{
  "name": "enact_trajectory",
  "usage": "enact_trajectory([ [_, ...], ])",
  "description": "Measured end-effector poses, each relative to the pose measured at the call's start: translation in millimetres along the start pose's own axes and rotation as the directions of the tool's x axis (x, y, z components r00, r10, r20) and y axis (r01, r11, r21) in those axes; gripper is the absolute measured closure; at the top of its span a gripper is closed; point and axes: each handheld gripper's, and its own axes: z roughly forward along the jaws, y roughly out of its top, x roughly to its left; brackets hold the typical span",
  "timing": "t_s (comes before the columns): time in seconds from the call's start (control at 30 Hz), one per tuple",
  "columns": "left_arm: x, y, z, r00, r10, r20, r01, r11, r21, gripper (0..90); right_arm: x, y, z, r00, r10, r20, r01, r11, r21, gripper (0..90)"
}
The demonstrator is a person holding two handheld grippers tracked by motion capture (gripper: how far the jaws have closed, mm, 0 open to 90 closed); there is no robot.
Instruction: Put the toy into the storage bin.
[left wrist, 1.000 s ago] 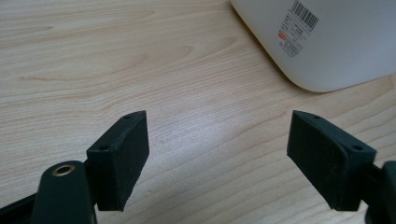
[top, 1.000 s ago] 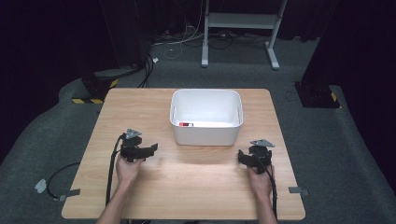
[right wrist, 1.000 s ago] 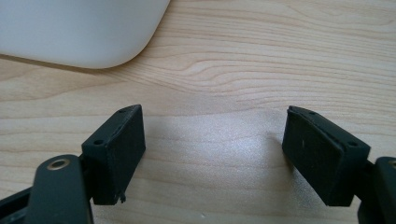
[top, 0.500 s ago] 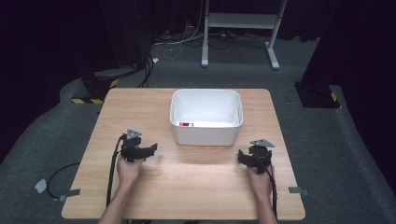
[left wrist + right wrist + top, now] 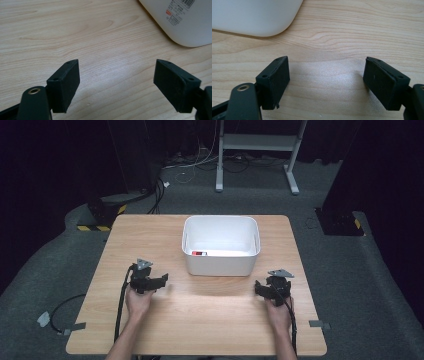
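While both tools rest low on the tabletop (image 5: 210, 320), the left hand-held gripper (image 5: 161, 281) sits near the white bin's (image 5: 221, 245) front-left corner, jaws spread wide and empty. The bin stands upright at the tabletop's middle-rear, long axis running left to right, opening upward. The right hand-held gripper (image 5: 261, 289), likewise agape and empty, lies off the bin's front-right corner, about equally near.
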Motion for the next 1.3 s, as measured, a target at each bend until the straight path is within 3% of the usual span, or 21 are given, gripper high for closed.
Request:
enact_trajectory([
  [0.6,6.1,-4.4,7.3,0.9993,-0.019,-0.032,0.020,0.9997,0.011,21.6,-0.1,0.0,0.0,1.0000,0.000,0.000,0.000,1.000,0.000,21.2],
  [1.3,6.1,-9.2,14.4,0.9987,-0.011,-0.050,0.012,0.9994,0.031,21.8,0.0,0.0,0.0,1.0000,0.000,0.000,0.000,1.000,0.000,21.1],
])
